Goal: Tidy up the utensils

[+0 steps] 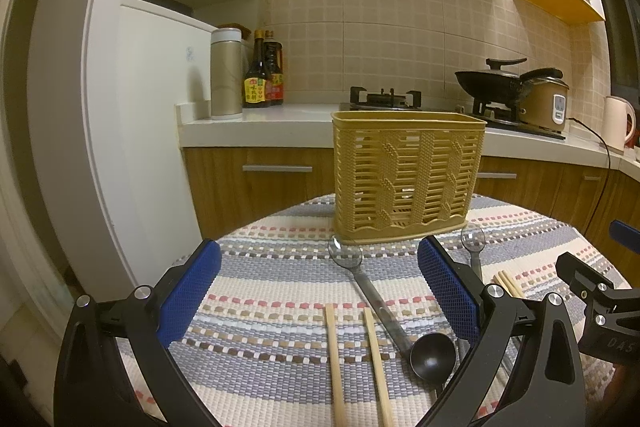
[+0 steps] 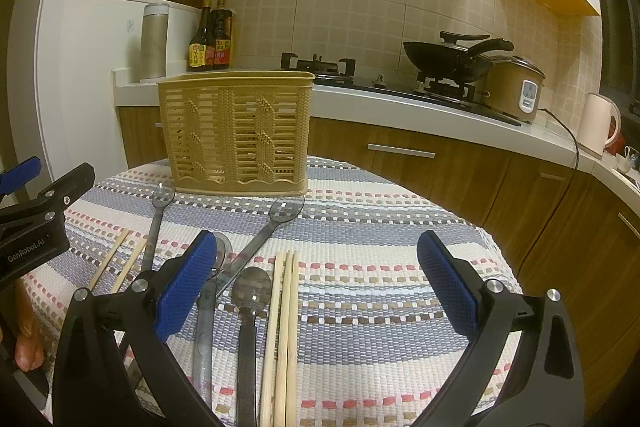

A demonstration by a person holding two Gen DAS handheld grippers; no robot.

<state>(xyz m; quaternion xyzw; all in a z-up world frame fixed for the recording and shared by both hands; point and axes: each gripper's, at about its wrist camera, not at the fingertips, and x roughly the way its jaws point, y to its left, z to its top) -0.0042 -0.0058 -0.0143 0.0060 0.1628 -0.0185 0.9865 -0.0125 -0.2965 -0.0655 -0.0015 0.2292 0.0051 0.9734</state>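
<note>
Nearest the left wrist camera, the left gripper (image 1: 320, 295) hangs just above the surface (image 1: 256, 267), which wears a striped woven cloth; its blue-padded fingers (image 1: 188, 295) are spread wide and pinch nothing. Between them lie two loose wooden chopsticks (image 1: 354, 359), roughly parallel and running off the near edge, and a dark ladle (image 1: 434, 351) beside them, its handle crossing a clear grey spoon (image 1: 345, 254) whose bowl points toward the far edge. A second clear spoon (image 1: 473, 239) lies just past the right finger, with more chopstick tips (image 1: 509, 283) near it. The tan slatted utensil basket (image 1: 404, 179) stands upright at the far edge, nothing visible above its rim. The right gripper (image 1: 600, 311) shows at the right border of this view. From the right wrist camera, the right gripper (image 2: 320, 287) likewise has its fingers (image 2: 446, 287) spread apart, holding nothing, low over the cloth. A tight bundle of chopsticks (image 2: 282, 331) lies between them toward the near edge, touching side by side, with a dark spoon (image 2: 252, 291) just left of it and clear spoons (image 2: 286, 209) fanned toward the basket (image 2: 236, 131). Two separate chopsticks (image 2: 120, 259) lie toward the left edge. A person's hand (image 2: 26, 331) on the left gripper's body (image 2: 36, 227) is partly visible at the left border.
</note>
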